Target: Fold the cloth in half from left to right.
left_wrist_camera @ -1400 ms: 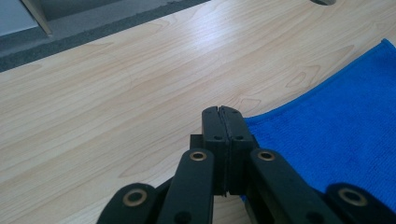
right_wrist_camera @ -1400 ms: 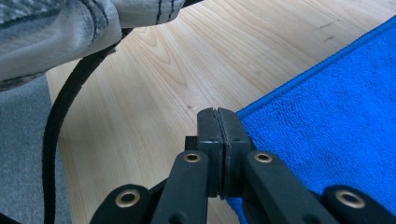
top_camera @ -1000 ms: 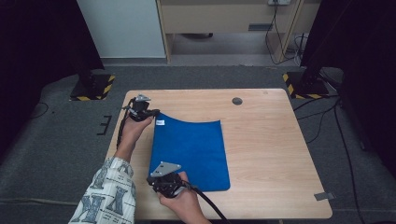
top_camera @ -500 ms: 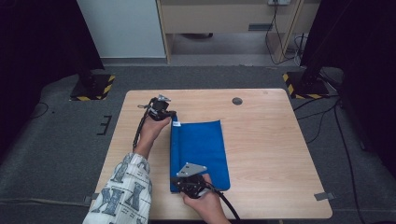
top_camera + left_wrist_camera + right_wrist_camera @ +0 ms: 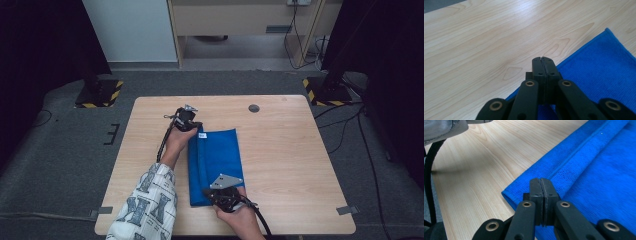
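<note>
Blue towel (image 5: 215, 162) on wooden worktop (image 5: 290, 150), left edge folded over toward centre. Left claw (image 5: 196, 128) clamped on far corner of that flap, right claw (image 5: 214, 194) clamped on near corner. Fold partly done, likely; laying flat and releasing left.

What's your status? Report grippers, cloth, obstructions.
Left gripper and right gripper shut on the cloth's edge. Cloth part-folded, flat on table. Nothing in the way.

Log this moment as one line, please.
phase: folding blue towel | left claw: shut on far edge | right claw: shut on near edge | surface: wooden table
</note>
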A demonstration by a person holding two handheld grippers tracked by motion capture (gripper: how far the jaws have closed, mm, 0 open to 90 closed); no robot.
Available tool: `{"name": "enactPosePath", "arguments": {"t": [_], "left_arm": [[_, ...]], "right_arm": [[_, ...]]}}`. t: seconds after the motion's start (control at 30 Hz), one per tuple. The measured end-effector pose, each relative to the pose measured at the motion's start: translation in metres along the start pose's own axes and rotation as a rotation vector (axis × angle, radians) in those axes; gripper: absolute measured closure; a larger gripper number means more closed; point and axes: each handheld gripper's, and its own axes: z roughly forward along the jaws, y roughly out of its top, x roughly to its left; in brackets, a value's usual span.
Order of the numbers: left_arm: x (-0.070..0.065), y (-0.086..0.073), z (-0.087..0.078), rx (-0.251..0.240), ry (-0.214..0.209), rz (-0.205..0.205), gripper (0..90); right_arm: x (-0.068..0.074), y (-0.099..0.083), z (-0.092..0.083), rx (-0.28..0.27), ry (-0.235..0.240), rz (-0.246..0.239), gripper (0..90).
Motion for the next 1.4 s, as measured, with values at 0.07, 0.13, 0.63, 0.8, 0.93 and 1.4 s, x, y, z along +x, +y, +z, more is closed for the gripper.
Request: {"name": "enactPosePath", "arguments": {"t": [0.07, 0.13, 0.63, 0.8, 0.93, 1.4], "left_arm": [[-0.003, 0.001, 0.001, 0.001, -0.007, 0.000, 89.4], [-0.007, 0.003, 0.002, -0.010, -0.014, 0.000, 89.4], [-0.039, 0.033, 0.004, -0.007, -0.042, 0.035, 89.3], [-0.046, 0.038, 0.009, -0.010, -0.050, 0.033, 89.3], [-0.052, 0.040, 0.014, -0.004, -0.055, 0.046, 89.3], [-0.064, 0.039, 0.029, 0.019, -0.077, 0.044, 89.3]], "right_arm": [[-0.001, -0.001, -0.002, 0.006, -0.008, -0.008, 89.2], [-0.001, -0.002, -0.005, 0.004, -0.015, -0.012, 89.2], [-0.007, -0.009, -0.032, -0.002, -0.047, -0.016, 89.1], [-0.011, -0.012, -0.040, -0.009, -0.058, -0.011, 89.1], [-0.016, -0.014, -0.046, -0.006, -0.065, -0.001, 89.0], [-0.025, -0.027, -0.060, 0.013, -0.086, 0.013, 88.8]]}}
